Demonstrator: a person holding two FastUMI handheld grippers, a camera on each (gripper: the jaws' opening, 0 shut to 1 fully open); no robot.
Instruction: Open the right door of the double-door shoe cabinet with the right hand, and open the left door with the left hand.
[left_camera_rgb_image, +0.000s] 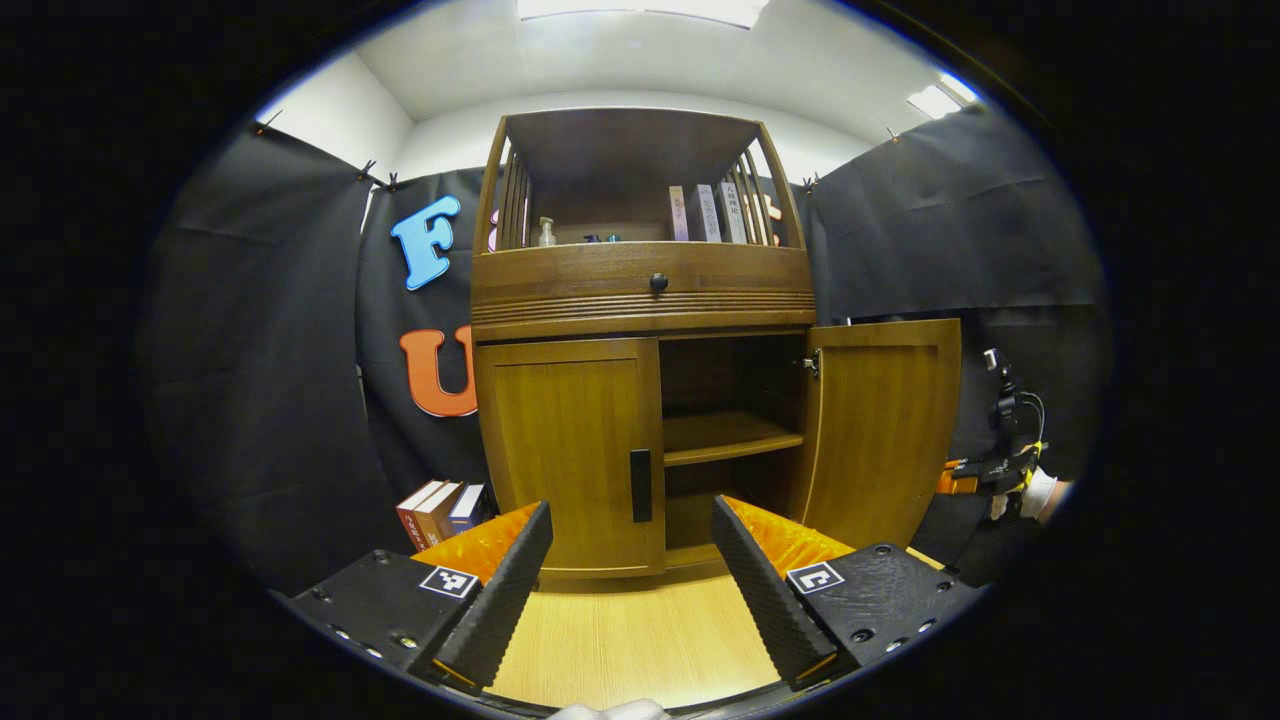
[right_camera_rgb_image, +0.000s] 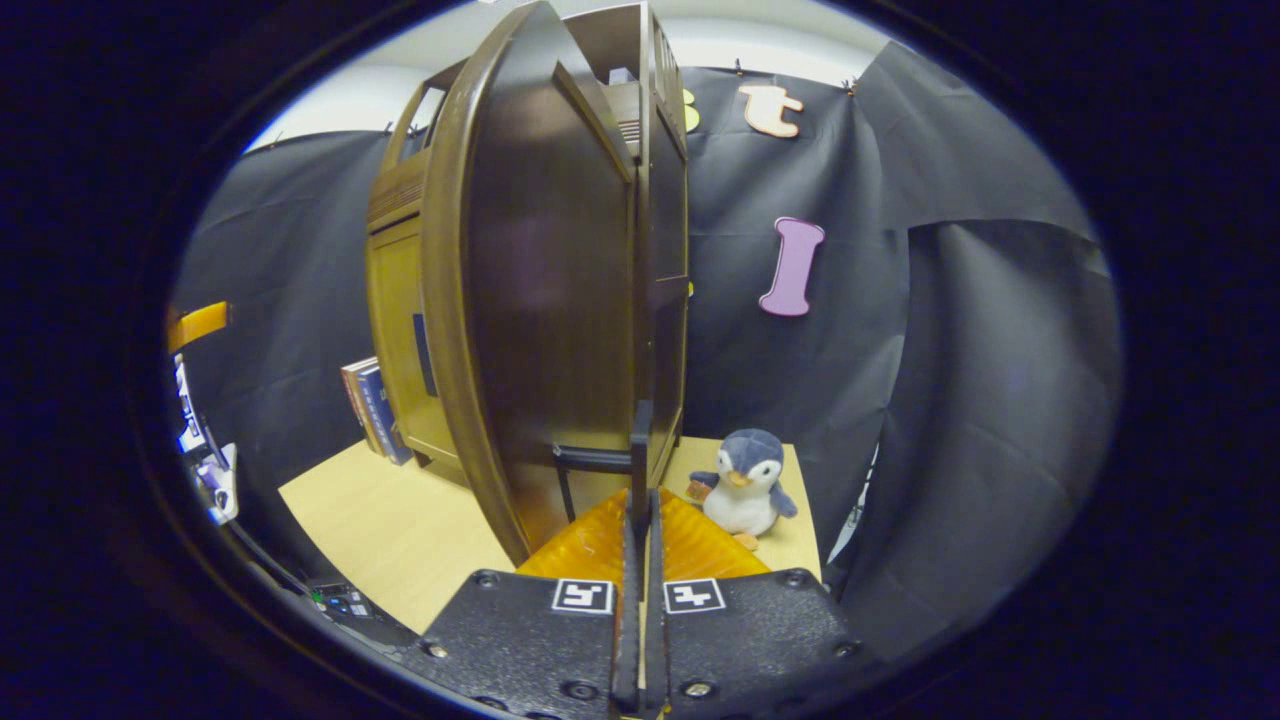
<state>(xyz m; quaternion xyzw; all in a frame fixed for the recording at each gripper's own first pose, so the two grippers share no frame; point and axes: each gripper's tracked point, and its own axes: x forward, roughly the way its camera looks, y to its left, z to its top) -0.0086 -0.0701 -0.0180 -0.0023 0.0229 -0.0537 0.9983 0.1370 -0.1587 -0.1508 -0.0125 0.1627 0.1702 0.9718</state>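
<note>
Spread wide on the left gripper (left_camera_rgb_image: 630, 575), holding nothing, aimed straight at the shoe cabinet (left_camera_rgb_image: 640, 300) from just in front. Pinched together on the right gripper (right_camera_rgb_image: 640, 520), clamped on the handle (right_camera_rgb_image: 640, 450) at the edge of the right door (right_camera_rgb_image: 550, 300), already swung well out. Seen from the left gripper view, that same right door (left_camera_rgb_image: 880, 430) stands open beside the bare inner shelf (left_camera_rgb_image: 725, 440), with the right gripper (left_camera_rgb_image: 1000, 470) off past its outer edge.

Left door (left_camera_rgb_image: 570, 450) shut flush, its dark vertical handle (left_camera_rgb_image: 640, 485) near the centre seam, slightly above and between the open fingers. Advisable: rise a little, centre on that handle, close on it squarely from both sides, then pull along the hinge arc toward the left rather than straight back. Worth minding the books (left_camera_rgb_image: 440, 510) leaning by the cabinet's left foot, likely close to the swing path. Stuffed penguin (right_camera_rgb_image: 745, 485) sits on the wooden floor (right_camera_rgb_image: 400, 530) beyond the right door, apart from it.
</note>
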